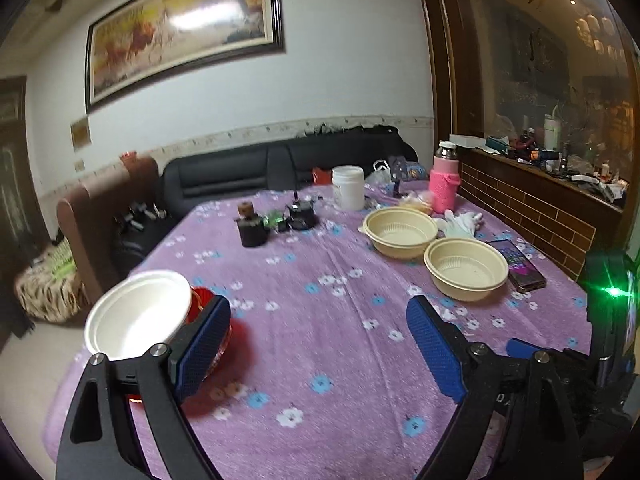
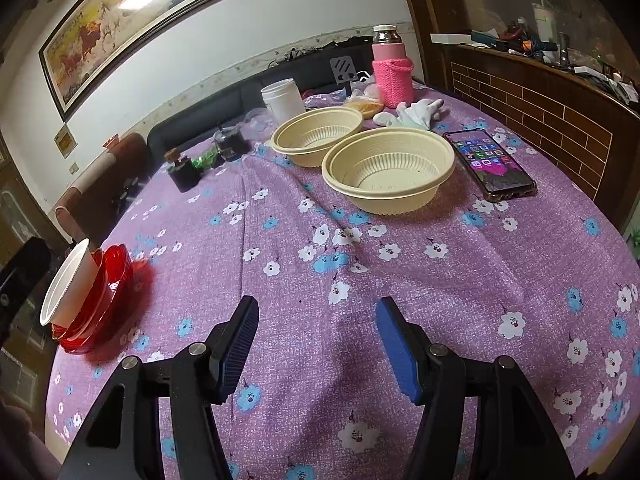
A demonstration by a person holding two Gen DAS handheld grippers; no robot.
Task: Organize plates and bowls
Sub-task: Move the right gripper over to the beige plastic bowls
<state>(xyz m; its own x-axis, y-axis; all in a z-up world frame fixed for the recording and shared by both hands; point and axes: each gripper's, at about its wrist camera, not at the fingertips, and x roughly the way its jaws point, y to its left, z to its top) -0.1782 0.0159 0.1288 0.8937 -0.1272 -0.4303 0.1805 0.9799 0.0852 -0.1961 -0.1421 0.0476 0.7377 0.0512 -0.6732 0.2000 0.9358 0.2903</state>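
Note:
Two cream bowls stand on the purple flowered tablecloth: the near one (image 1: pixel 466 268) (image 2: pixel 389 169) and the far one (image 1: pixel 400 230) (image 2: pixel 318 134), rims touching. A white bowl (image 1: pixel 138 316) (image 2: pixel 70 284) rests tilted in red glass plates (image 1: pixel 202 300) (image 2: pixel 106 292) at the table's left edge. My left gripper (image 1: pixel 316 344) is open and empty, its left finger (image 1: pixel 202 350) right beside the red plates. My right gripper (image 2: pixel 316 350) is open and empty above bare cloth at the near edge; it shows at the right in the left wrist view.
A smartphone (image 2: pixel 490 164) lies right of the near cream bowl. Behind the bowls stand a white jar (image 2: pixel 282 100), a pink-sleeved bottle (image 2: pixel 392 76), white gloves (image 2: pixel 416 116) and small dark jars (image 2: pixel 184 170). A brick-faced counter (image 2: pixel 560 128) borders the table's right side.

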